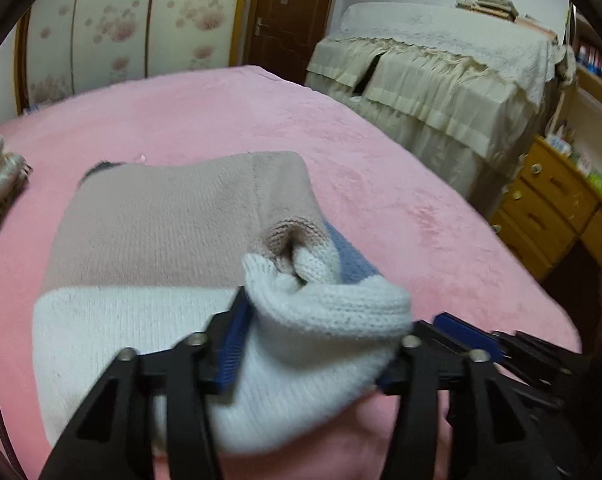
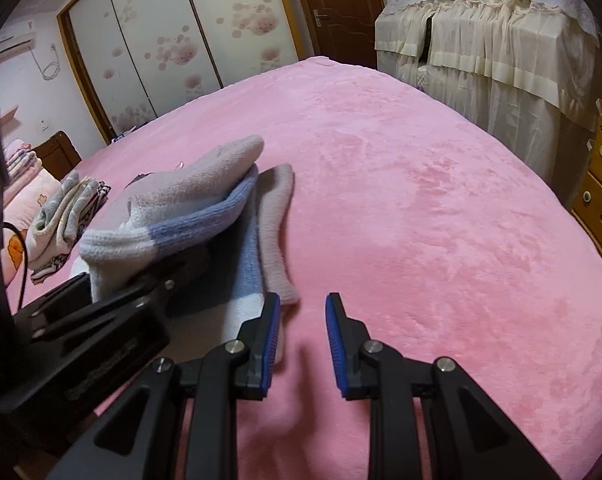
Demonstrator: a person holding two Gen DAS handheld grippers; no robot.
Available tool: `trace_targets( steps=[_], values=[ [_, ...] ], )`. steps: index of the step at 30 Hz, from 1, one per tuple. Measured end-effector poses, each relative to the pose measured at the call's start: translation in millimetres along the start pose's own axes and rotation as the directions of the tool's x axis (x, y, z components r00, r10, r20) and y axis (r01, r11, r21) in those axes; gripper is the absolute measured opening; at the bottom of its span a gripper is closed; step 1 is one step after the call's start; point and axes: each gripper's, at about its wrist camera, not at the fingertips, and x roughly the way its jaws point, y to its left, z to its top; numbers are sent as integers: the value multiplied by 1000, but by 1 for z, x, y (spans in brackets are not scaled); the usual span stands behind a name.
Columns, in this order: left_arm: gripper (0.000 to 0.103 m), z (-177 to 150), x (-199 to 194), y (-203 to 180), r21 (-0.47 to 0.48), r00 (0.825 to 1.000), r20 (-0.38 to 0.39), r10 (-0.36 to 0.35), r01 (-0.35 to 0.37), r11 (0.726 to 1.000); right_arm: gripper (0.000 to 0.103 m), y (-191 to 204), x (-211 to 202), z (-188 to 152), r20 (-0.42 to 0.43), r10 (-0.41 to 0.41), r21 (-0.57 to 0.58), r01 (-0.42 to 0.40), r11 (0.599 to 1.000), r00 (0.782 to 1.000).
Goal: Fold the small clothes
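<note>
A small knit sweater [image 1: 149,232] in beige, white and blue lies on the pink bed [image 1: 381,184]. My left gripper [image 1: 321,344] is shut on a bunched white fold of the sweater and holds it lifted over the body. In the right wrist view the lifted fold [image 2: 173,216] hangs above the flat part, with a beige sleeve [image 2: 275,224] lying alongside. My right gripper [image 2: 303,332] is open and empty just above the blanket, to the right of the sweater's white hem [image 2: 245,316]. The left gripper also shows in the right wrist view [image 2: 101,312].
A stack of folded clothes [image 2: 61,216] lies left of the sweater. A cream-covered piece of furniture [image 1: 441,80] and wooden drawers [image 1: 553,204] stand beyond the bed's right edge. A wardrobe [image 2: 181,40] and door [image 2: 341,4] are behind.
</note>
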Motion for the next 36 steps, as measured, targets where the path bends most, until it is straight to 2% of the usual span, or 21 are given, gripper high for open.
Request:
trace_targets(
  steps=[1, 2, 4, 8, 11, 13, 17, 20, 22, 27, 29, 30, 31, 33, 36],
  values=[
    [70, 0, -4, 1, -13, 999, -8, -31, 31, 999, 24, -1, -1, 0, -1, 1, 2, -1, 1000, 1000],
    [72, -1, -9, 1, -25, 998, -13, -59, 59, 998, 24, -1, -2, 0, -2, 2, 5, -2, 1000, 1000],
    [74, -2, -24, 3, -33, 995, -9, -101, 101, 994, 24, -1, -4, 2, -2, 10, 14, -10, 1000, 1000],
    [74, -7, -58, 18, -64, 994, 21, -110, 111, 992, 24, 2, -14, 8, 16, 25, 14, -25, 1000, 1000],
    [74, -13, -85, 47, -125, 996, 63, -56, 64, 990, 24, 6, -26, 13, 31, 57, 11, -57, 998, 998],
    [74, -16, -98, 76, -182, 997, 74, 17, -4, 983, 27, 10, -33, 17, 33, 88, 2, -88, 996, 996],
    [75, -23, -104, 133, -310, 990, 28, 139, -124, 942, 36, 25, -41, 22, 35, 159, -24, -159, 987, 987],
    [75, -30, -101, 157, -391, 989, -5, 145, -135, 910, 38, 35, -41, 25, 36, 186, -32, -185, 982, 982],
    [75, -34, -97, 162, -406, 990, -15, 139, -134, 904, 38, 43, -38, 27, 25, 197, -45, -196, 980, 980],
    [75, -42, -80, 151, -365, 990, -53, 133, -143, 920, 38, 66, -32, 26, -4, 200, -138, -199, 970, 980],
    [75, -44, -73, 149, -353, 989, -69, 132, -148, 924, 38, 77, -24, 24, -17, 162, -207, -162, 965, 987],
    [75, -42, -67, 147, -351, 988, -76, 132, -150, 924, 31, 79, -19, 22, -26, 139, -235, -141, 962, 990],
    [75, -41, -65, 147, -352, 988, -79, 132, -152, 924, 11, 80, -14, 20, -38, 122, -252, -128, 959, 992],
    [75, -41, -61, 146, -348, 987, -89, 132, -155, 924, 11, 70, -8, 19, -66, 122, -209, -134, 969, 990],
    [82, -44, -57, 146, -330, 984, -107, 140, -168, 929, 10, 47, -11, 14, -68, 118, -127, -126, 984, 991]
  ],
)
